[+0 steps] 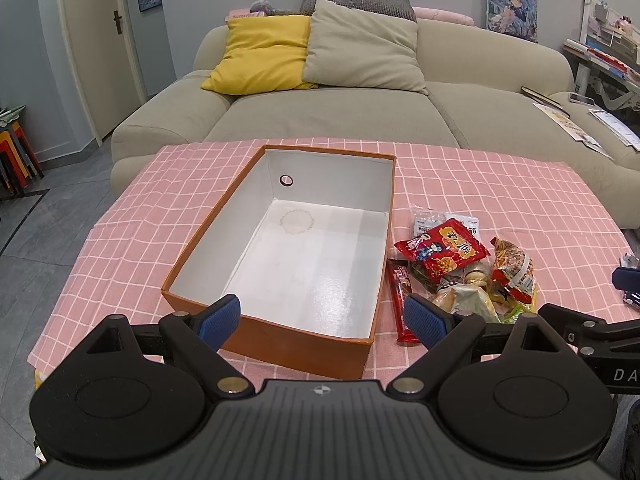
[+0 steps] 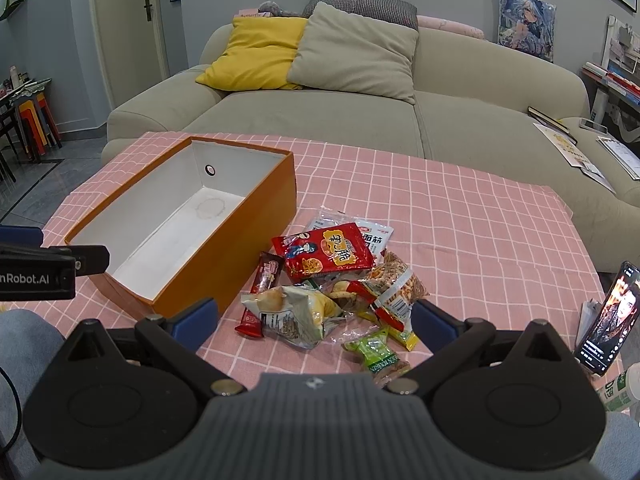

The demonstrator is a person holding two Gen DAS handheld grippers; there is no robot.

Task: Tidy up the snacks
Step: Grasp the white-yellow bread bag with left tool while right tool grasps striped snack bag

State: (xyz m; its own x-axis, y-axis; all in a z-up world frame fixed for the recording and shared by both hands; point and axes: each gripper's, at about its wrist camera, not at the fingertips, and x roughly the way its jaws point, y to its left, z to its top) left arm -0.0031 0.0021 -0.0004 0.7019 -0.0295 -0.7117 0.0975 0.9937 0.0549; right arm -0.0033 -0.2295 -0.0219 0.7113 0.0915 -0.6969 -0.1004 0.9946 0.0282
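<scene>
An orange cardboard box (image 1: 276,340) with a white, empty inside stands on the pink checked tablecloth; it shows again in the right wrist view, the box (image 2: 248,216) at the left. To its right lies a heap of snack packets: a red packet (image 1: 442,252) (image 2: 326,254) on top, a long dark-red bar (image 2: 266,276), a pale crumpled bag (image 2: 296,312), a noodle-snack bag (image 2: 394,284) and a green packet (image 2: 378,354). My left gripper (image 1: 322,320) hangs open over the box's near edge. Just before the heap, my right gripper (image 2: 316,320) is open and holds nothing.
A phone (image 2: 608,320) leans upright at the table's right edge, with a white bottle (image 2: 618,392) beside it. Behind the table stands a beige sofa (image 1: 332,108) with yellow and grey cushions. Stacked stools (image 2: 36,120) are at the far left. Bare tablecloth (image 2: 460,208) lies right of the heap.
</scene>
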